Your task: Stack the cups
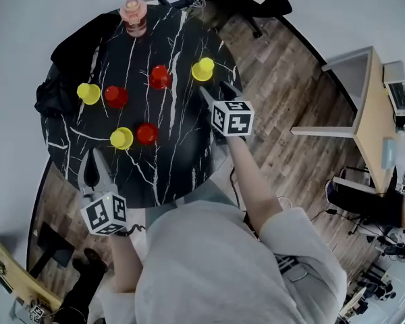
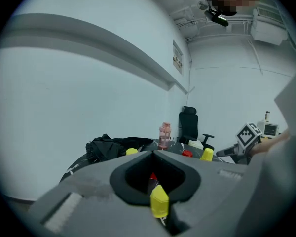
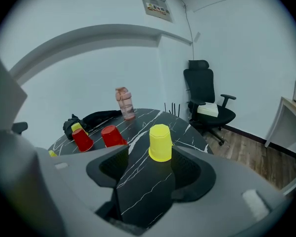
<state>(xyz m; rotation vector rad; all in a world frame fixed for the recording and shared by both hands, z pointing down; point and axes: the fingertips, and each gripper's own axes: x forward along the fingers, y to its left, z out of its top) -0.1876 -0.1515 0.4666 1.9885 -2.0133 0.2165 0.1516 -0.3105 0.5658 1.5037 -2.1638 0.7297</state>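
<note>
1. Hovering over the near rim of the round black marble table [image 1: 182, 160], the left gripper [image 1: 91, 164] is clenched, its jaw tips meeting on nothing. Its marker cube [image 1: 104, 212] bears black-and-white squares, no letters.
2. Just past it, a near yellow cup [image 1: 121, 138] and a near red cup [image 1: 147, 133] stand upside down, side by side.
3. The right gripper [image 1: 208, 94] is released, jaws wide apart. In the right gripper view the far yellow cup [image 3: 160, 142] stands upside down on the table just ahead of the tips, untouched.
4. Farther left, a left yellow cup [image 1: 89, 93] sits just beside a left red cup [image 1: 116, 96]; a middle red cup [image 1: 160, 77] stands alone. All six cups stand singly.
5. At the far rim are a pink bottle [image 1: 133, 15] and a heap of black cloth [image 1: 57, 96].
6. Beyond the table stand a black office chair [image 3: 202, 90] and a wall sign [image 3: 156, 6], its print too small to read.
</note>
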